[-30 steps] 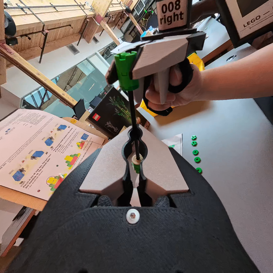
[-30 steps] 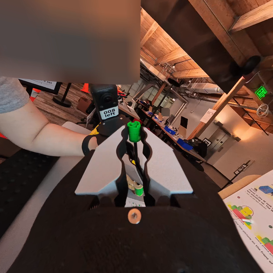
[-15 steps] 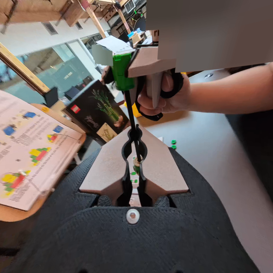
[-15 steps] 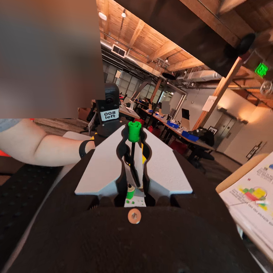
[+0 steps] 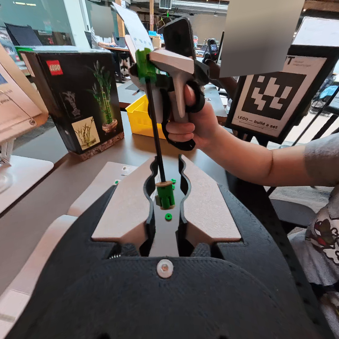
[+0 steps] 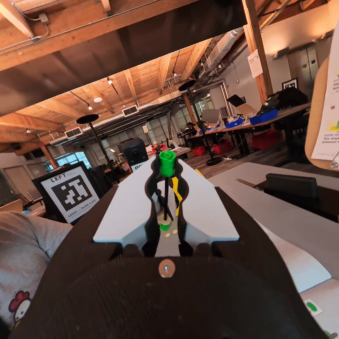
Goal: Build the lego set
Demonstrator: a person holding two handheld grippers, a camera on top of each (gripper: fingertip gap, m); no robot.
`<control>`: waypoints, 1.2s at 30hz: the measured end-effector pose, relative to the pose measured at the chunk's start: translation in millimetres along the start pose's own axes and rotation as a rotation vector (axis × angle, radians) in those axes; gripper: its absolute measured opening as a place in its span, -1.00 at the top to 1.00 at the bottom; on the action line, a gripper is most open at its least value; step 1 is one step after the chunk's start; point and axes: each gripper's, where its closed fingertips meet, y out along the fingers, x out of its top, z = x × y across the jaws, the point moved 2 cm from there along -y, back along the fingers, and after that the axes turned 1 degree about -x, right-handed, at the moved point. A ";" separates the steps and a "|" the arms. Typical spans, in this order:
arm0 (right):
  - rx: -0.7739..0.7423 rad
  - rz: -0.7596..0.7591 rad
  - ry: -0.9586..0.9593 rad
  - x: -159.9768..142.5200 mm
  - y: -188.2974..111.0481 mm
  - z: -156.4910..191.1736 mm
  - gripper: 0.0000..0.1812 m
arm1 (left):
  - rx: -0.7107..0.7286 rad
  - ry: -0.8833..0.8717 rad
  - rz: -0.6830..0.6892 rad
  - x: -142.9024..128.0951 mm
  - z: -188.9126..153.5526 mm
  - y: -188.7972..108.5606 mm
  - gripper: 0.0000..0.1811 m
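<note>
Right tongs (image 5: 146, 67) clamp the green stacked cylinder (image 5: 145, 65) at the upper end of a black rod (image 5: 156, 126), at 12 o'clock in the left wrist view. Rod hangs tilted, its lower end carrying a green piece with tan discs (image 5: 164, 195). Left tongs (image 5: 167, 161) are parted wide around the rod without touching it. Loose green rings (image 5: 168, 216) lie on the grey bench (image 5: 45, 183). Black set box (image 5: 78, 102) stands at 10 o'clock, yellow bin (image 5: 139, 117) behind the rod.

Green bricks (image 5: 164, 198): glossy plastic. Rod (image 5: 156, 128): smooth, black. Box (image 5: 78, 102): glossy cardboard. Ceiling beams (image 6: 110, 31): bare wood.
</note>
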 end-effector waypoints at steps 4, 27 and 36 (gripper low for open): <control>-0.038 0.043 0.018 -8.2 0.0 -12.1 0.85 | 0.001 -0.049 0.033 -11.1 8.4 2.8 0.79; -0.098 0.152 -0.905 -6.2 -14.4 11.6 -0.16 | -0.164 -0.426 -0.058 -16.3 18.2 2.5 1.00; -0.129 0.194 -0.838 -3.4 -16.8 6.0 -0.09 | -0.133 -0.386 -0.012 -26.4 20.8 7.8 1.00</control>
